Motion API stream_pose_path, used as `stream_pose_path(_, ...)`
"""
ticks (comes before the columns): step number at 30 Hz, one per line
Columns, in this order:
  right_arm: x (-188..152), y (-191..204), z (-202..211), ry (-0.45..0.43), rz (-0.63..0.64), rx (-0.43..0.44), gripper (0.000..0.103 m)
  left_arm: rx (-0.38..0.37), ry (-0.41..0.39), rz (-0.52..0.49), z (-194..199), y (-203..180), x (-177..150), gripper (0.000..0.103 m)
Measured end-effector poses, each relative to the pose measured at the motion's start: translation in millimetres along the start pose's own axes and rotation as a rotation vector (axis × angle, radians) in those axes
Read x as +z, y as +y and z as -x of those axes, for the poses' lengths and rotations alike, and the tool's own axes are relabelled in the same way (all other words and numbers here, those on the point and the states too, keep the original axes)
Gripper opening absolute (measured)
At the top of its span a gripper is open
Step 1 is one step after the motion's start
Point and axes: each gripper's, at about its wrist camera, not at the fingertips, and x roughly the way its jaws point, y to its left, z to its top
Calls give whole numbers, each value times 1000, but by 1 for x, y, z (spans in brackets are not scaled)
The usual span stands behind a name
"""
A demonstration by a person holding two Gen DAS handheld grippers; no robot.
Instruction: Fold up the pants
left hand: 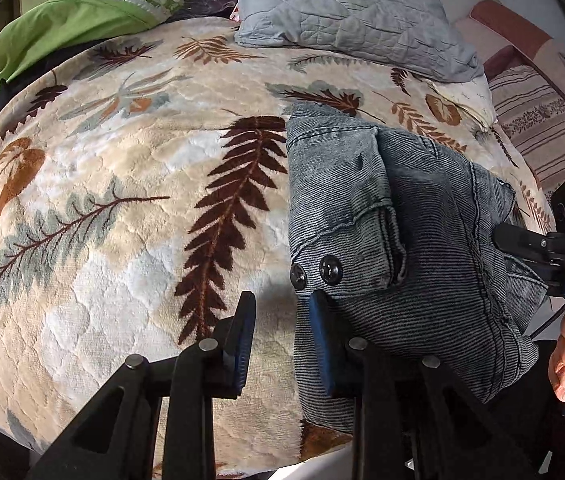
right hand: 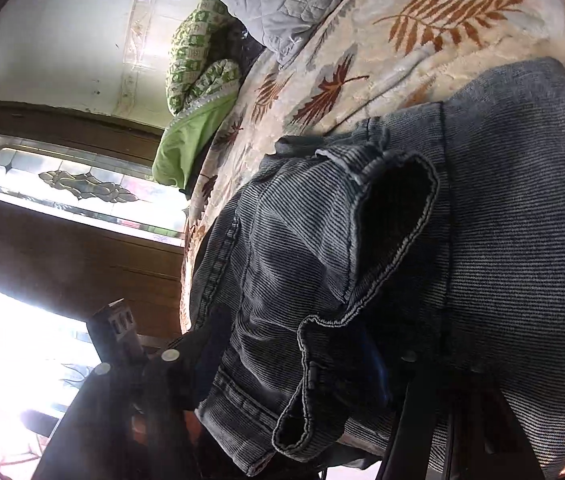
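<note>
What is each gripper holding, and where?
Left gripper: nothing, jaws open at the pants' buttoned edge. Right gripper: pants bunched between its fingers, grip unclear.

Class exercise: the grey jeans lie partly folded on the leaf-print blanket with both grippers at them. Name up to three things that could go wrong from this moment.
1. The left gripper stands open at the jeans' edge by the two buttons; closing there may catch only the top layer, or the blanket too.
2. The right gripper meets bunched cloth; pulling could undo the fold.
3. The jeans lie near the bed's edge and might slide off.
</note>
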Motion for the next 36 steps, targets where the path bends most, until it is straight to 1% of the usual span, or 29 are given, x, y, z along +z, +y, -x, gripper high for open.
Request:
stream_pose_path(1, 0, 3, 3, -12, 14, -23, 36, -5, 2, -1, 1, -1, 0, 25)
stream_pose_path(2, 0, 6, 7, -33, 18, -22, 34, -11, 2, -6, 1, -2, 1, 24)
stream_pose_path(3, 2, 9, 13, -64, 27, -7, 24, -18, 1, -13, 3, -5, 1, 22)
stream_pose_path(4, 3, 14, 19, -89, 47, -5, 22, -28, -1, -20, 4, -8, 2, 22)
stream_pose_path(5, 5, 21, 26, -120, 72, -25, 21, -38, -5, -28, 6, -12, 3, 22)
stream_pose_path(6, 7, 27, 33, -149, 102, -47, 17, -47, -7, -39, 8, -18, 4, 22)
stream_pose_path(9, 11, 41, 56, -211, 169, -87, 15, -80, -11, -83, 10, -41, 8, 21)
stream_pose_path(12, 16, 38, 86, -274, 172, -96, 14, -146, 7, -150, 3, -77, 7, 22)
stream_pose_path(13, 18, 35, 97, -294, 165, -97, 14, -155, 20, -177, -1, -90, 5, 22)
stream_pose_path(14, 20, 30, 105, -296, 163, -106, 14, -129, 28, -207, -7, -104, 3, 22)
stream_pose_path(16, 30, 14, 104, -226, 137, -143, 14, -62, 39, -236, -18, -119, 3, 22)
stream_pose_path(17, 33, -3, 104, -203, 82, -164, 14, -67, 44, -220, -21, -118, 4, 22)
stream_pose_path(18, 33, -23, 102, -177, 14, -184, 15, -92, 49, -194, -21, -116, 6, 22)
stream_pose_path(19, 33, -41, 100, -150, -52, -201, 18, -116, 54, -174, -20, -112, 8, 24)
stream_pose_path(20, 32, -59, 104, -146, -109, -200, 19, -132, 56, -167, -18, -109, 8, 24)
stream_pose_path(22, 29, -79, 120, -200, -188, -174, 35, -133, 66, -174, -16, -107, 9, 24)
stream_pose_path(24, 28, -80, 139, -279, -210, -231, 35, -143, 73, -171, -14, -104, 11, 24)
stream_pose_path(26, 29, -67, 152, -342, -157, -229, 35, -157, 56, -150, -5, -100, 17, 24)
stream_pose_path(27, 29, -55, 153, -358, -110, -224, 35, -161, 27, -147, 2, -100, 20, 25)
stream_pose_path(29, 29, -29, 150, -362, 3, -216, 35, -141, -43, -153, 16, -101, 28, 34)
stream_pose_path(30, 29, -16, 144, -360, 53, -206, 35, -123, -79, -155, 21, -102, 33, 46)
stream_pose_path(31, 28, -6, 136, -355, 99, -195, 35, -102, -115, -152, 25, -102, 38, 62)
stream_pose_path(32, 29, 3, 127, -342, 136, -195, 35, -75, -143, -144, 26, -101, 43, 69)
stream_pose_path(33, 31, 9, 116, -328, 156, -214, 35, -48, -161, -135, 25, -100, 49, 73)
stream_pose_path(35, 35, 13, 93, -320, 159, -248, 35, -23, -163, -114, 15, -97, 61, 73)
stream_pose_path(36, 38, 9, 86, -315, 150, -244, 35, -12, -158, -103, 7, -95, 68, 73)
